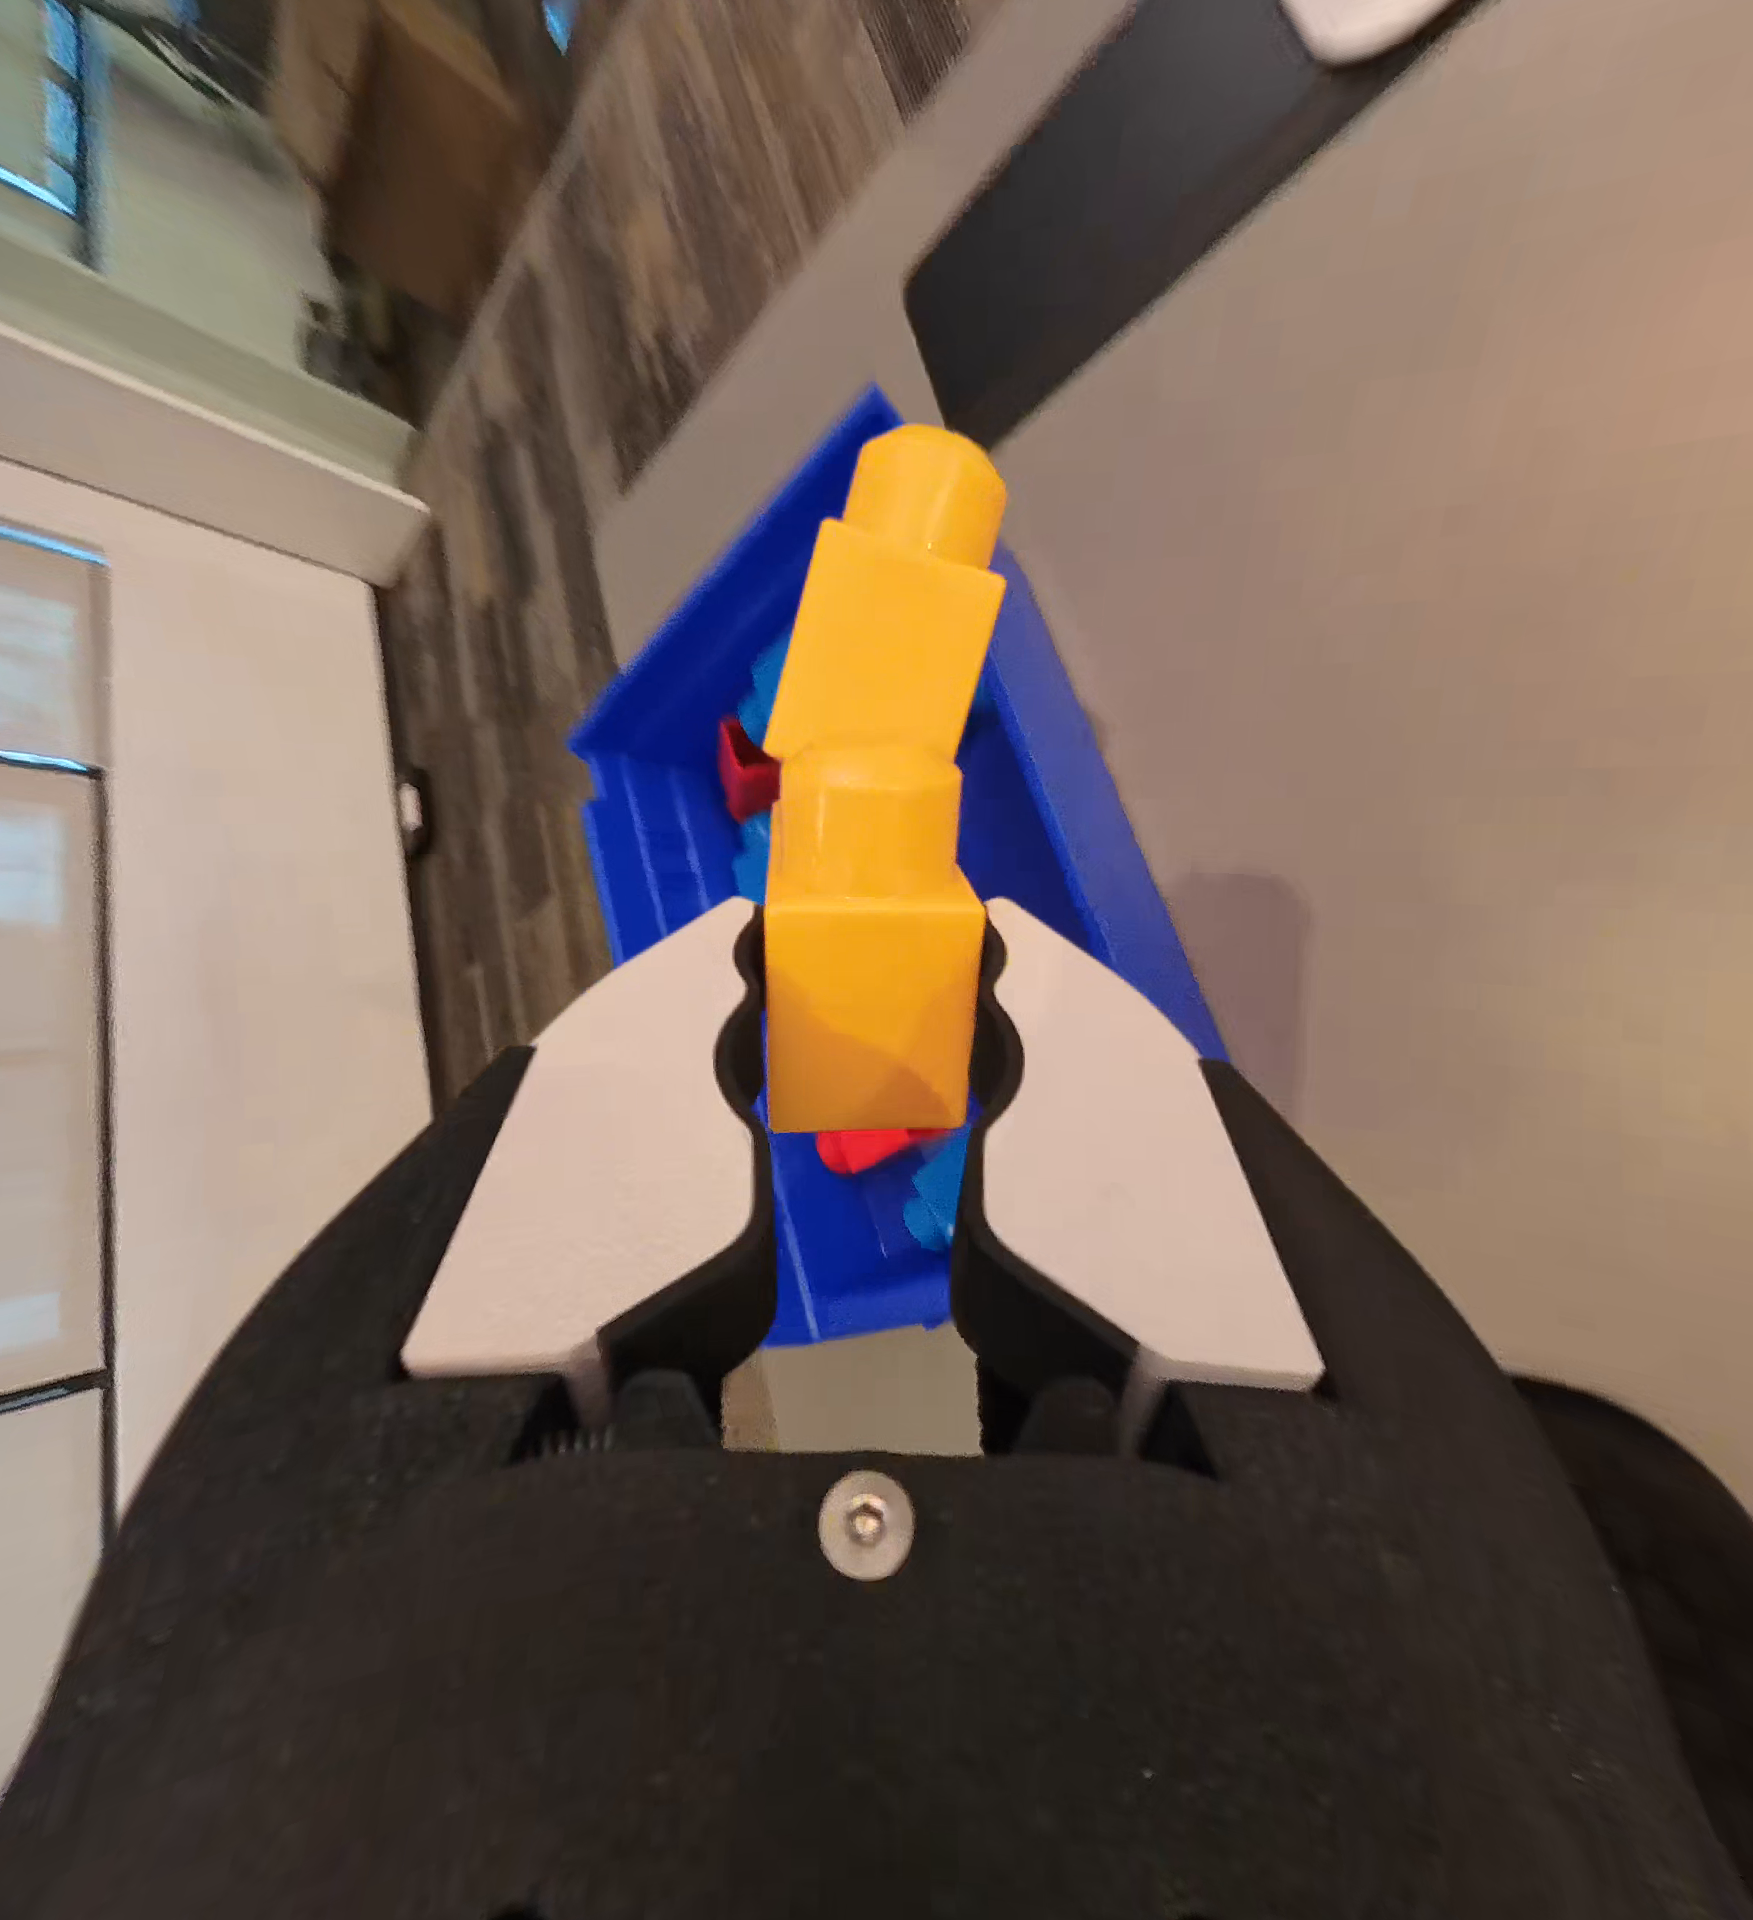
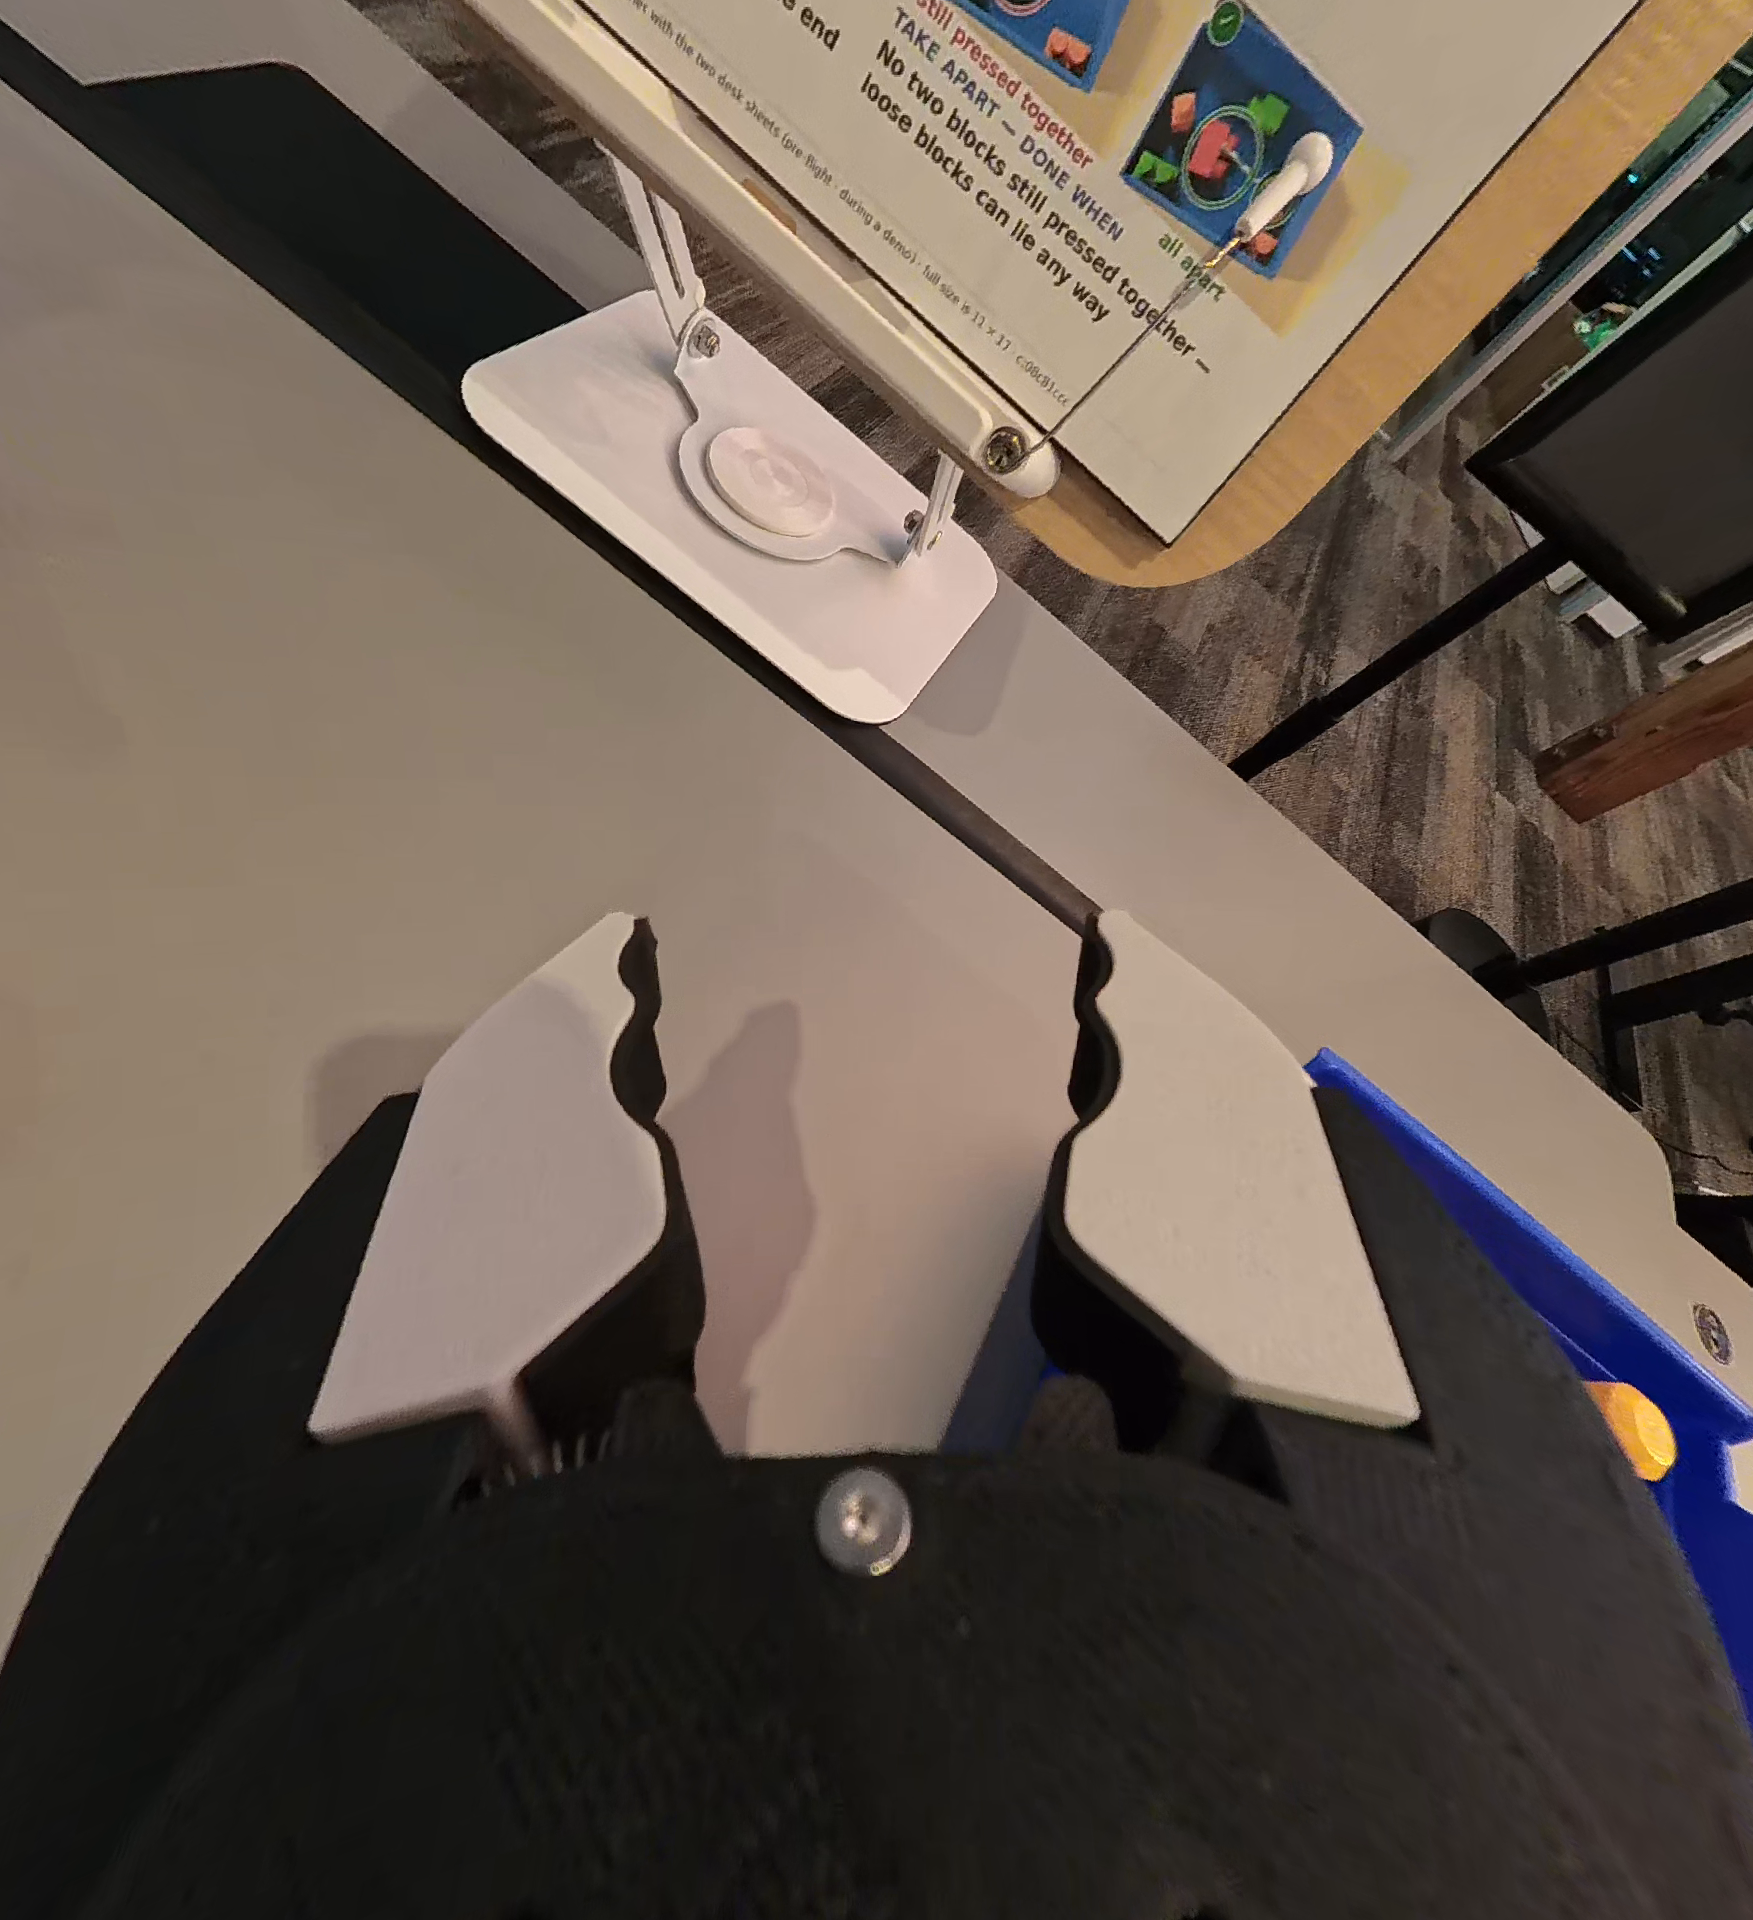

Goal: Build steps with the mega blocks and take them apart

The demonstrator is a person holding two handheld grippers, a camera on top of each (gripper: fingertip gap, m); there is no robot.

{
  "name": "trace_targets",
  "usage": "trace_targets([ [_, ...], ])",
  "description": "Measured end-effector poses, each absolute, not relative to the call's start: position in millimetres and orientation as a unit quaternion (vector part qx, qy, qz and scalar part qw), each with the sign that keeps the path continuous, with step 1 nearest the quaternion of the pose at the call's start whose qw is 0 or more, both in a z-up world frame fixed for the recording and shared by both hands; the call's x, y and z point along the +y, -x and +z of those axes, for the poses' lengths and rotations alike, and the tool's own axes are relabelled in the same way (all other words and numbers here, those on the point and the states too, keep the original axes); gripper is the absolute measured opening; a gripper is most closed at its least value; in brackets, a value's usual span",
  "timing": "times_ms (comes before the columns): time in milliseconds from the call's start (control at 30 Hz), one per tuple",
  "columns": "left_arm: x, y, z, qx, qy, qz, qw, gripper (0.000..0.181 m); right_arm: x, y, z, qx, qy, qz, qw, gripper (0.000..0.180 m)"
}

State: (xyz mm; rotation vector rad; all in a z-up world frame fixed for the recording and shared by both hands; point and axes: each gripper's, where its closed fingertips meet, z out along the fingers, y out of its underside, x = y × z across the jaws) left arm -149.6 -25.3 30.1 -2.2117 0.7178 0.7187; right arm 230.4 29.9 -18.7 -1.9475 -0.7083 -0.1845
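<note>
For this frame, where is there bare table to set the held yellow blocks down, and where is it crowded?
Bare grey table lies ahead of the open right gripper, between the blue bin and the white stand base. More bare table runs beside the bin. The bin's inside is crowded with red and blue blocks below the yellow blocks in the left gripper.

Both tools share one build. The left gripper [image 1: 872,935] has a broad black body with a rough, grainy surface that widens toward the camera, and a single silver screw with a washer [image 1: 866,1525] sits at its centre. Two pale grey, flat, wedge-shaped fingers [image 1: 602,1174] taper forward, each lined on its inner edge with black wavy padding. The right gripper [image 2: 867,935] shows the same black shell, silver screw [image 2: 863,1523] and grey fingers [image 2: 508,1216]; what looks like a small coil spring sits in the shadow beneath its left finger.
</note>
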Motion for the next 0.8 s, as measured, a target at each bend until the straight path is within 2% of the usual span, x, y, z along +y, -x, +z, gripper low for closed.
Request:
trace_targets([
  [200,-23,103,77,0.284,0.774,0.315,0.47,0.037,30,-230,-20,-0.296,0.807,-0.079,0.504,0.078],
  [500,-28,55,75,0.338,0.745,0.276,0.505,0.037,30,-230,-19,-0.303,0.804,-0.083,0.505,0.078],
  [633,-35,6,61,0.391,0.751,0.068,0.528,0.037,22,-210,-13,-0.316,0.796,0.02,0.515,0.077],
  [733,-55,-41,56,0.427,0.726,-0.138,0.521,0.037,0,-175,8,-0.353,0.746,0.181,0.534,0.074],
  [800,-69,-61,53,0.445,0.711,-0.225,0.496,0.037,-21,-158,30,-0.368,0.696,0.292,0.543,0.074],
])
